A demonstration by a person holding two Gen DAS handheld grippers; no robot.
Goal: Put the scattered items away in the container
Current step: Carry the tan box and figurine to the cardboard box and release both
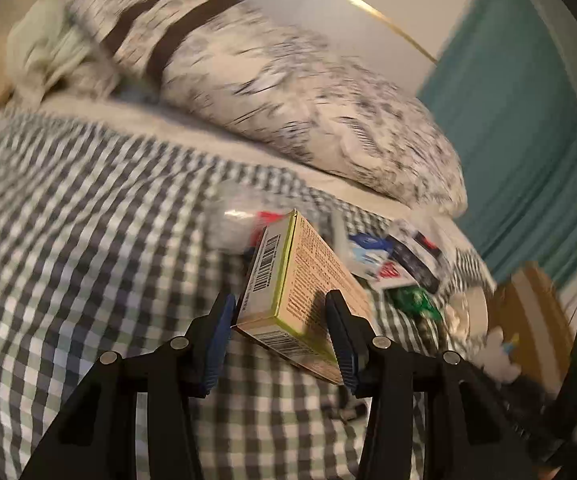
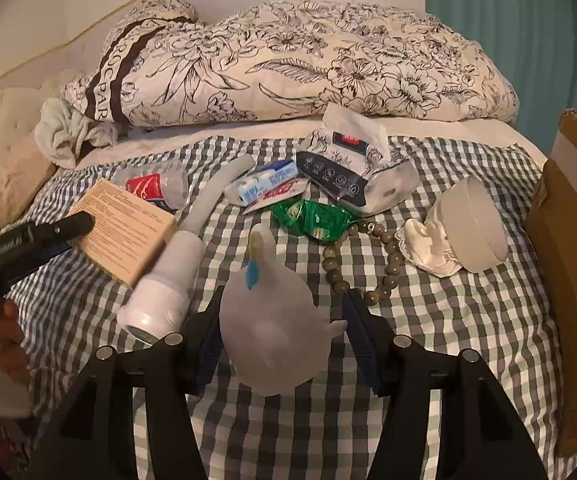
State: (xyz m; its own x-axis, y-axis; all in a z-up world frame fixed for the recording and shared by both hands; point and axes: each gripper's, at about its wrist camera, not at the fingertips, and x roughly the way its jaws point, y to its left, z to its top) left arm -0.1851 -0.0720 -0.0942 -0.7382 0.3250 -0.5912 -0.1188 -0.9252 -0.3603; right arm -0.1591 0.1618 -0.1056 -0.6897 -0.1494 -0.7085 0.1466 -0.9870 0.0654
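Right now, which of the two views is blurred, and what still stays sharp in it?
Left wrist view: motion blur smears the checked bedspread and floral pillow, while the left gripper and the tan box between its fingers stay fairly crisp. Right wrist view: sharp throughout, dim warm light, fisheye bending at the edges.

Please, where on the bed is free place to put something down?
Bare checked cover lies right of the bead string, below the toppled cup, up to the cardboard box. Crowded: the middle, from tan box to tissue pack.
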